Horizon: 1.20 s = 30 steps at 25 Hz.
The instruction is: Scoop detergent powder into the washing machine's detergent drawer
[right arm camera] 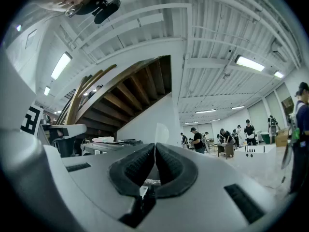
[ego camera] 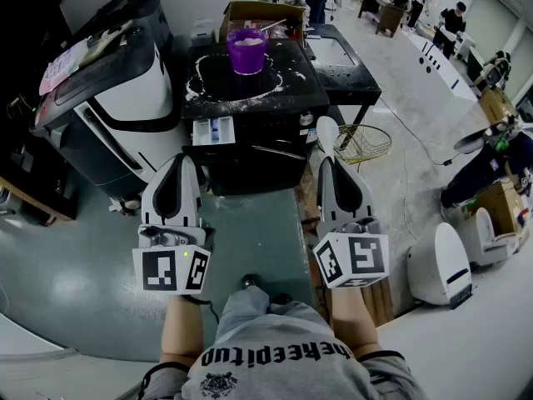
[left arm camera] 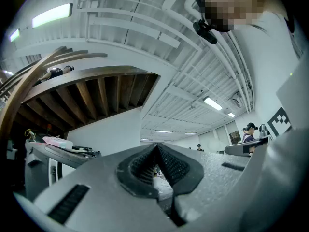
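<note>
A purple tub [ego camera: 247,50] stands on the black washing machine [ego camera: 287,98], with white powder spilled around it. The machine's detergent drawer [ego camera: 213,130] is pulled out at the front left. Both grippers are held low in front of the machine, pointing at it. My left gripper [ego camera: 177,162] [left arm camera: 157,146] is shut with nothing in it, just below the drawer. My right gripper [ego camera: 326,163] [right arm camera: 155,146] is shut on the handle of a white spoon [ego camera: 327,133] [right arm camera: 161,131], whose bowl sticks out beyond the jaws. I cannot tell whether the spoon holds powder.
A white and black appliance [ego camera: 125,98] stands left of the machine. A wire basket [ego camera: 366,142] lies on the floor to its right, and a cardboard box [ego camera: 254,11] sits behind it. A white device [ego camera: 441,265] stands at the right. People work in the background.
</note>
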Available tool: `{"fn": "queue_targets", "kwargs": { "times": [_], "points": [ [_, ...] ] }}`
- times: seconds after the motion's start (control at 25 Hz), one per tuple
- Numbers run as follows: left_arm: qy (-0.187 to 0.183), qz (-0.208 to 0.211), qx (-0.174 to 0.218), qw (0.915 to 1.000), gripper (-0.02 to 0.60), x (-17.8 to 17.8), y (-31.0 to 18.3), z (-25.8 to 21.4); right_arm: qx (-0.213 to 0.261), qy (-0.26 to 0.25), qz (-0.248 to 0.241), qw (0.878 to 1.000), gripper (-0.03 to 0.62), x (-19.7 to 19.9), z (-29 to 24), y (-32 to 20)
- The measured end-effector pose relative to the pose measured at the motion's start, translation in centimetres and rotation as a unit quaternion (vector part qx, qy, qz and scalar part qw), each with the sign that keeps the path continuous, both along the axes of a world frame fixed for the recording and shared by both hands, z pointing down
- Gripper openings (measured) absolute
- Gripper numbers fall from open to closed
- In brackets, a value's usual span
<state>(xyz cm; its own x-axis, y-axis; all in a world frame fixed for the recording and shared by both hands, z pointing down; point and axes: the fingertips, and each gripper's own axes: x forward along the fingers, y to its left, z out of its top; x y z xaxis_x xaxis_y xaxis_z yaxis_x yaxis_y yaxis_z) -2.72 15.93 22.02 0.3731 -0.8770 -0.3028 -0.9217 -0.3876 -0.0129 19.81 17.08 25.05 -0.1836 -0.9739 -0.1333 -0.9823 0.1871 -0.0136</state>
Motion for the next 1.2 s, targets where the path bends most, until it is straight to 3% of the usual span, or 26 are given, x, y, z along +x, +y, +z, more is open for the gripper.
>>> {"fn": "queue_targets", "kwargs": {
  "times": [0.64, 1.0, 1.2],
  "points": [
    [0.001, 0.004, 0.003, 1.0000, 0.003, -0.6, -1.9, -0.4, 0.008, 0.011, -0.003, 1.000, 0.008, -1.2, -0.4, -1.9],
    [-0.006, 0.016, 0.013, 0.9998, 0.003, -1.7, -6.3, -0.7, 0.015, 0.030, -0.045, 0.998, 0.006, -4.3, 0.2, -6.4],
    [-0.013, 0.026, 0.015, 0.9995, 0.003, -2.4, -8.4, -0.5, -0.011, -0.012, -0.050, 0.999, 0.008, -5.1, 1.1, -8.7]
  ]
}}
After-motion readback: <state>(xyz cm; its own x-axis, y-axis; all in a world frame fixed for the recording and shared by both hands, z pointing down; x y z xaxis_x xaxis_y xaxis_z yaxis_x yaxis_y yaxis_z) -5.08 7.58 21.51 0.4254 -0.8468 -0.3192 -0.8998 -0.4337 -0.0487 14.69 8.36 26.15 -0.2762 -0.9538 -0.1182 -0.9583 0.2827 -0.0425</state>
